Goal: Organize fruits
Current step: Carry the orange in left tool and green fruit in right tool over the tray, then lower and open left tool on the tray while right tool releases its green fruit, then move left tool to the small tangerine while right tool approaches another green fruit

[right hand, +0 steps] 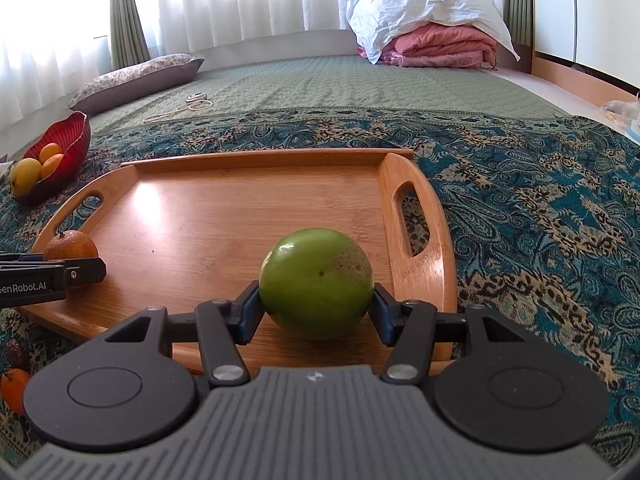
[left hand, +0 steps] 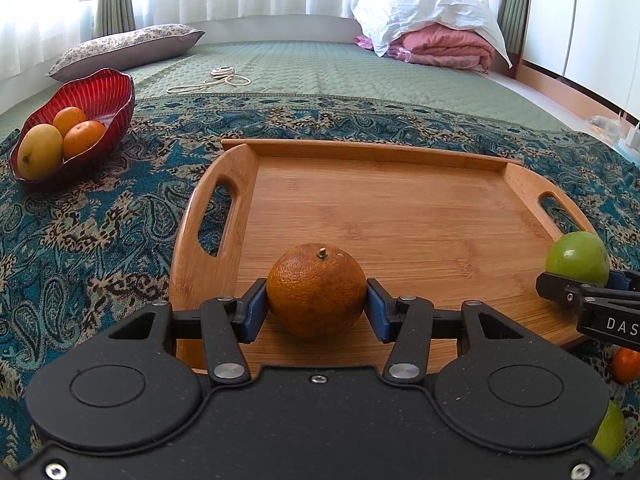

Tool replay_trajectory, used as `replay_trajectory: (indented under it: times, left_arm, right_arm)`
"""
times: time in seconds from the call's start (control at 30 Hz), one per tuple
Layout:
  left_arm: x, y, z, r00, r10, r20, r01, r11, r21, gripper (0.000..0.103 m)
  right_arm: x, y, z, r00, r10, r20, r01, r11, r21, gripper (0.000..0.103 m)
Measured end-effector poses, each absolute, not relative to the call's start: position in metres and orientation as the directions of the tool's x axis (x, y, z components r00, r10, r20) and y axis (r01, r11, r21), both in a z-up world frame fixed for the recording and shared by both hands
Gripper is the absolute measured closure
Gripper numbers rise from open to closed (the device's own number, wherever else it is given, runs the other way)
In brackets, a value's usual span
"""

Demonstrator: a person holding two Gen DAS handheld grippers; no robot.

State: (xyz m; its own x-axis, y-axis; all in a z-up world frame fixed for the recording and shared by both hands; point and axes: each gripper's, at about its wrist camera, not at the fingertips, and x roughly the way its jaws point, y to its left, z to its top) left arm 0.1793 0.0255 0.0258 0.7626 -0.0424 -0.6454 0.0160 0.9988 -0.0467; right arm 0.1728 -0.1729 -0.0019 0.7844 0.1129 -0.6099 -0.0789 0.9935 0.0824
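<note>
Two-handed placement of fruit on a bamboo serving tray (left hand: 400, 208). The left gripper (left hand: 316, 304) is clenched on a rough-skinned orange (left hand: 316, 290), blue pads pressed to either flank and the stem uppermost; the fruit sits between the fingers at the tray's near edge, apparently resting on or just above the wood. The right gripper (right hand: 318, 302) grasps a green apple (right hand: 317, 282) in the same fashion, toward the tray's right handle slot. Ahead of the left claw and well off to its left stands a red ribbed glass bowl (left hand: 116, 92) holding a yellow mango (left hand: 40, 152) and two small oranges (left hand: 82, 138). Below and to the right of the left claw, off the tray on the paisley bedspread (left hand: 100, 220), lie another small orange (left hand: 626, 364) and a second green fruit (left hand: 610, 428). Judged step: both fruits are being set down or taken up at the tray; which, the views cannot settle. The next move calls for either parting the fingers evenly so neither fruit rolls, or lifting each clear of the rim before carrying it onward.
</note>
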Motion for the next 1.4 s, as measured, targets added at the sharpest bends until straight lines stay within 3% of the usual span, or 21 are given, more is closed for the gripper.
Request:
replay_trajectory:
  times: [0.27,0.37,0.47,0.53,0.7,1.03,1.4]
  left_arm:
    - [0.177,0.025,0.028,0.773,-0.038,-0.633,0.019,0.999,-0.037,0.051]
    - [0.173,0.025,0.031,0.783,-0.051,-0.620,0.032,0.999,-0.042,0.032]
    - [0.168,0.026,0.034,0.788,-0.061,-0.612,0.045,0.998,-0.042,0.029]
    - [0.165,0.026,0.036,0.792,-0.056,-0.608,0.048,0.998,-0.030,0.019]
    - [0.151,0.026,0.044,0.811,-0.066,-0.581,0.060,0.998,-0.030,0.013]
    - [0.119,0.023,0.054,0.835,-0.099,-0.542,0.085,0.995,-0.050,0.006]
    - [0.084,0.024,0.052,0.850,-0.107,-0.516,0.095,0.994,-0.049,0.001]
  right_arm:
    - [0.172,-0.173,-0.002,0.781,0.113,-0.614,-0.080,0.993,0.082,0.040]
    - [0.171,-0.172,-0.003,0.781,0.112,-0.614,-0.084,0.994,0.074,0.032]
    - [0.169,-0.172,-0.003,0.782,0.107,-0.614,-0.086,0.994,0.064,0.027]
    - [0.168,-0.173,-0.003,0.785,0.106,-0.611,-0.085,0.994,0.064,0.024]
    - [0.162,-0.174,0.000,0.791,0.115,-0.601,-0.089,0.993,0.073,0.014]
    - [0.138,-0.164,0.010,0.818,0.118,-0.563,-0.126,0.992,0.025,0.001]
    - [0.100,-0.149,0.020,0.853,0.156,-0.498,-0.192,0.981,-0.020,0.000]
